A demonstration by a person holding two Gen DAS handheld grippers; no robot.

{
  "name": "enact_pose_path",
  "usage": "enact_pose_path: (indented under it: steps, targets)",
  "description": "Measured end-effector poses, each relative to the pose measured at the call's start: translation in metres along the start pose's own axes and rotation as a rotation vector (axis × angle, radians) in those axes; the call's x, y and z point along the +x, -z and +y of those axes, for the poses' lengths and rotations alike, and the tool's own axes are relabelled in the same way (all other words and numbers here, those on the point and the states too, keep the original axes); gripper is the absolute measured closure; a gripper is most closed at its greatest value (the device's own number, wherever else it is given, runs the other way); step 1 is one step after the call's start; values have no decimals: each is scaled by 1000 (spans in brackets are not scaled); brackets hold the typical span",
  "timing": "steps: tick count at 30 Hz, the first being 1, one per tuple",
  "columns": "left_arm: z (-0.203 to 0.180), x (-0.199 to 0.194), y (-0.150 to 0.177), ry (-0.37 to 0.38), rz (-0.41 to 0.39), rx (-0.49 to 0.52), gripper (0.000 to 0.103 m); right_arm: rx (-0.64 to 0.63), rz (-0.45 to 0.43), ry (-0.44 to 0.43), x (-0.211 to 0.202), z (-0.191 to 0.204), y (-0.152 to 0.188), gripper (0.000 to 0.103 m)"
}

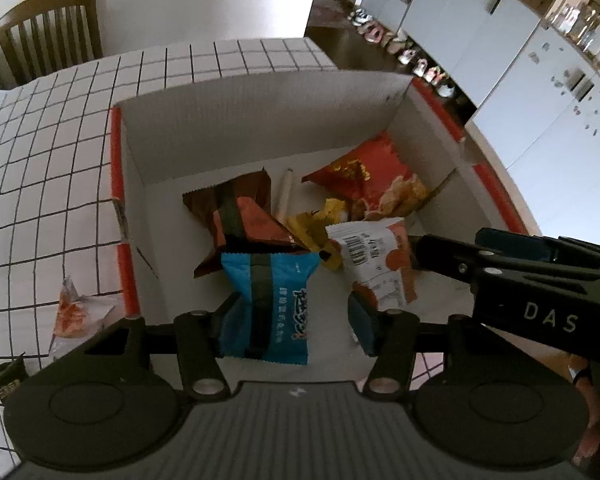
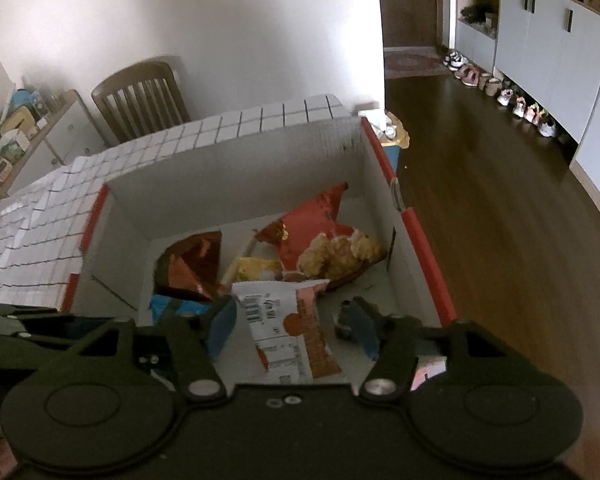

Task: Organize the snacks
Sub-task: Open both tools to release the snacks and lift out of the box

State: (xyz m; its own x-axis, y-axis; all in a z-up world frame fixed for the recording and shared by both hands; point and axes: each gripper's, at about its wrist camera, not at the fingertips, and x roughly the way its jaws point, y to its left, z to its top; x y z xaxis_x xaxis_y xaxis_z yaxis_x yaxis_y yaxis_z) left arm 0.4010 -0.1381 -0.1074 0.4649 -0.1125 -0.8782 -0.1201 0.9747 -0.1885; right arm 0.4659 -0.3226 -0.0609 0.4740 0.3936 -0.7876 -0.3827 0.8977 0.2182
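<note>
Nearest, at six o'clock, the left hand-held gripper (image 1: 292, 328) hangs with jaws apart over the blue packet (image 1: 268, 304), which lies loose between them. The right hand-held gripper (image 2: 288, 332) likewise stands spread above the white packet (image 2: 288, 328), pads clear. Both lie in the box (image 1: 236, 128) on the bench (image 1: 40, 168). They look light, crinkly and slippery; pinching the flat sealed ends seems safest. Toward twelve o'clock lie brown (image 1: 236, 204) and red bags (image 1: 368, 184).
</note>
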Motion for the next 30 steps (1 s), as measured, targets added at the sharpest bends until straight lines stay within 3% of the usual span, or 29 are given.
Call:
enact_pose_path:
  steps: [8,20,23,30]
  targets:
    - [8,-38,9,33,-62,23,45,-9,-50,-6,-29,10,4,28]
    - [32,-96,28,64,-151,63,44,-9,-125,-43,-68,41,18,21]
    - [40,-111,36,68,-175,70,35,-8,-149,-53,-77,52,21,19]
    - [62,-140,52,74,-221,79,34,-16,-199,-83,-99,82,35,17]
